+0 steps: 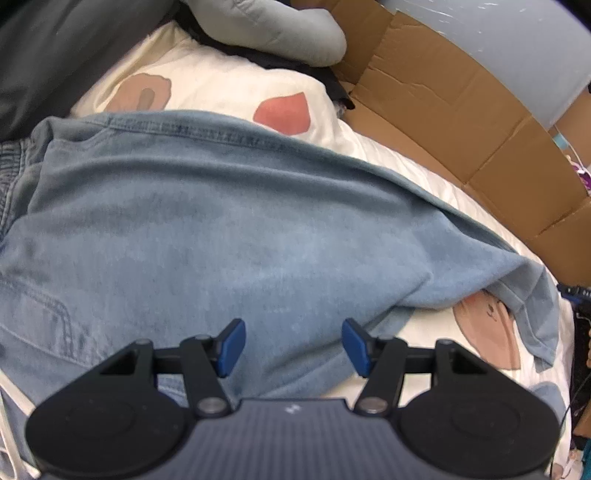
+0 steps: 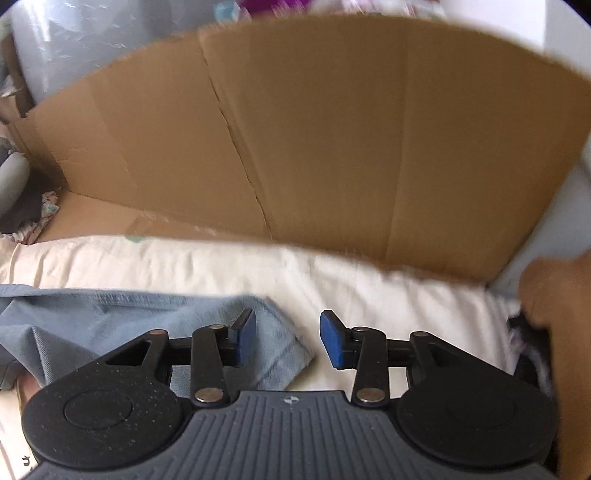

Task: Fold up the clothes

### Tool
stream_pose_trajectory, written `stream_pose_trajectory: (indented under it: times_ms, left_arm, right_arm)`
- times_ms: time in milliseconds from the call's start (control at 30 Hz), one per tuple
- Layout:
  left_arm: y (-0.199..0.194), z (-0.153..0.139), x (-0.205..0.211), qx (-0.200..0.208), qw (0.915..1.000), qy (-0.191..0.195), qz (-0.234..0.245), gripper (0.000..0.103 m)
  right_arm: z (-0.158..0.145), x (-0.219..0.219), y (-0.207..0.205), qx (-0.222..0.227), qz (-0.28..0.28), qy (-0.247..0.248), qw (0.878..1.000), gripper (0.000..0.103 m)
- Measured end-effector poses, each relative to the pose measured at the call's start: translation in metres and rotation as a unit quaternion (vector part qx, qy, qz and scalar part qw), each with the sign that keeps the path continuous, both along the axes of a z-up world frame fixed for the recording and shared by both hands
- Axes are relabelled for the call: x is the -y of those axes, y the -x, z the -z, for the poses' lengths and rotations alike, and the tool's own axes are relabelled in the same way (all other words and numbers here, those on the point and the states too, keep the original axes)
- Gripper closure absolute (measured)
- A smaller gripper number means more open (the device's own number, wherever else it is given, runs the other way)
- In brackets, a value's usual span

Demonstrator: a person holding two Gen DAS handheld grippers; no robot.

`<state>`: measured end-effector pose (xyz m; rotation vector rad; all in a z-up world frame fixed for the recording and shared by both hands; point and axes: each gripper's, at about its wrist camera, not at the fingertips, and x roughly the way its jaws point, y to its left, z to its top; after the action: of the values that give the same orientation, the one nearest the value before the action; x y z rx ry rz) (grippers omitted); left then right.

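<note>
Cardboard panel (image 2: 332,129) (creased); cream bedding (image 2: 221,266)

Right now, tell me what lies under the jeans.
The jeans lie on a cream sheet with pink and brown prints; one print pokes out beneath the leg. What the sheet carries under the denim's middle is covered.

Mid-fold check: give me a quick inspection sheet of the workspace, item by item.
Surface: cream printed bedding, rumpled.
Job's things: light blue denim garment spread flat; hem corner under the right gripper.
Clutter: grey cushion; dark cloth beneath it.
Grippers: left gripper open above the denim; right gripper open, nothing pinched.
Cables: thin dark cable, bed's edge.
Surroundings: flattened brown cardboard standing behind the bed.
</note>
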<state>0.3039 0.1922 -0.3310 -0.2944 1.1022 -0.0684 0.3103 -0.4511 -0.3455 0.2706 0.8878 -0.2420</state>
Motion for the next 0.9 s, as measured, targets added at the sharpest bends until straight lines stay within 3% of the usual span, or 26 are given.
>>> stream_pose_trajectory:
  times_ms: [333, 500, 667, 767, 900]
  left_arm:
    - [-0.023, -0.009, -0.014, 0.012, 0.9997, 0.001, -0.023, 0.042]
    - [-0.041, -0.019, -0.022, 0.018, 0.9993, -0.009, -0.033, 0.042]
    - [-0.073, -0.03, -0.029, 0.045, 0.9977, 0.0, -0.051, 0.042]
    - [-0.088, -0.028, -0.036, 0.075, 0.9933, 0.018, -0.086, 0.042]
    - [-0.106, -0.015, -0.045, 0.081, 0.9854, 0.054, -0.14, 0.044]
  right_arm:
    - [0.039, 0.02, 0.009, -0.013, 0.071, -0.128, 0.989, 0.052]
    - [0.041, 0.016, 0.006, -0.002, 0.068, -0.128, 0.99, 0.051]
    - [0.038, 0.017, 0.003, 0.011, 0.049, -0.12, 0.992, 0.075]
    - [0.036, 0.019, 0.0, 0.001, 0.046, -0.106, 0.993, 0.084]
    - [0.027, 0.021, -0.004, 0.006, 0.049, -0.097, 0.994, 0.09]
